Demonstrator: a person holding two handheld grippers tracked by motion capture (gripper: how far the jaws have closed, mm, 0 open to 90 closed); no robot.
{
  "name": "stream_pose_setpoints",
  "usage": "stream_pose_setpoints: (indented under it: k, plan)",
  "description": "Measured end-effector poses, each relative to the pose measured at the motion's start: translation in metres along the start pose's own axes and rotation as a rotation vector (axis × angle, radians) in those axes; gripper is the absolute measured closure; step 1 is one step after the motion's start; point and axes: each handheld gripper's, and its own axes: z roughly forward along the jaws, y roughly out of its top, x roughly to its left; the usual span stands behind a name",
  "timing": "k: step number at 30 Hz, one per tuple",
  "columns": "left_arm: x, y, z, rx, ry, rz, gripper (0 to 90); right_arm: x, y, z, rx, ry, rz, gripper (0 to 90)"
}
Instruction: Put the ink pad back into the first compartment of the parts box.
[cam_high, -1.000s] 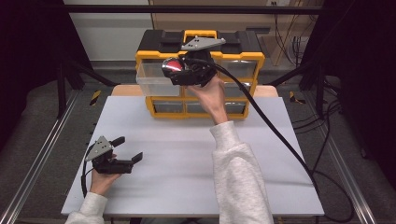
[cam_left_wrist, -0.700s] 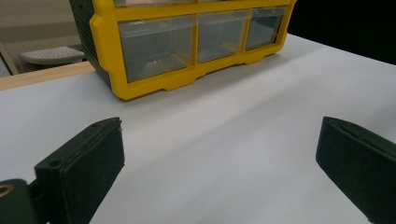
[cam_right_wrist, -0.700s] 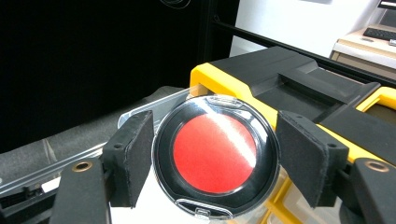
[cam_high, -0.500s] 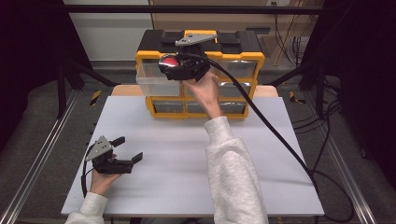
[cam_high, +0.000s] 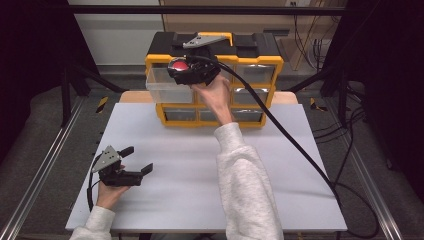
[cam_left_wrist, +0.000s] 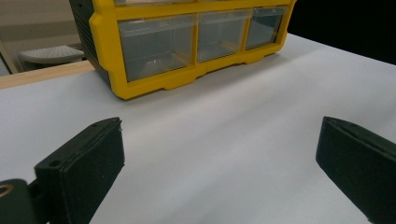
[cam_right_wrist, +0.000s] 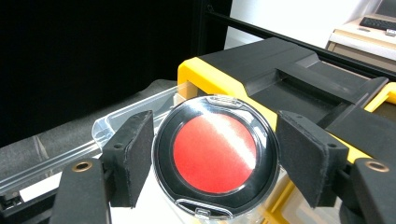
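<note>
Gripping a glossy round red-faced case (cam_right_wrist: 215, 163), right tool (cam_right_wrist: 215, 161) over clear plastic drawer (cam_high: 167, 85); left tool (cam_left_wrist: 219, 158) agape.

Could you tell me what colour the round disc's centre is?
Red, ringed in black; clearest in the right gripper view.

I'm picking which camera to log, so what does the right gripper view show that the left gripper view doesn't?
Right gripper view alone: the right gripper shut on a round red-faced case, over the pulled-out clear drawer, beside the organizer's black top.

Left gripper view alone: the left gripper open above the white table, facing the shut bottom drawers.

Both: the yellow drawer organizer.
</note>
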Motion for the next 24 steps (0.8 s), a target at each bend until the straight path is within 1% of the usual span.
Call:
stream_pose_setpoints:
  k: [8, 15, 19, 24]
  plan:
    - [0.000, 0.000, 0.000, 0.000, 0.000, 0.000, 0.9, 0.001, -0.002, 0.007, 0.002, 0.002, 0.005, 30.3]
    - [0.000, 0.000, 0.000, -0.001, 0.000, -0.001, 0.9, 0.002, -0.005, 0.012, 0.013, 0.001, 0.007, 30.3]
    - [0.000, 0.000, 0.000, -0.001, 0.000, 0.000, 0.9, 0.002, -0.006, 0.014, 0.021, 0.001, 0.016, 30.3]
    - [0.000, 0.000, 0.000, -0.001, 0.001, -0.001, 1.0, 0.002, -0.007, 0.017, 0.036, -0.004, 0.014, 30.3]
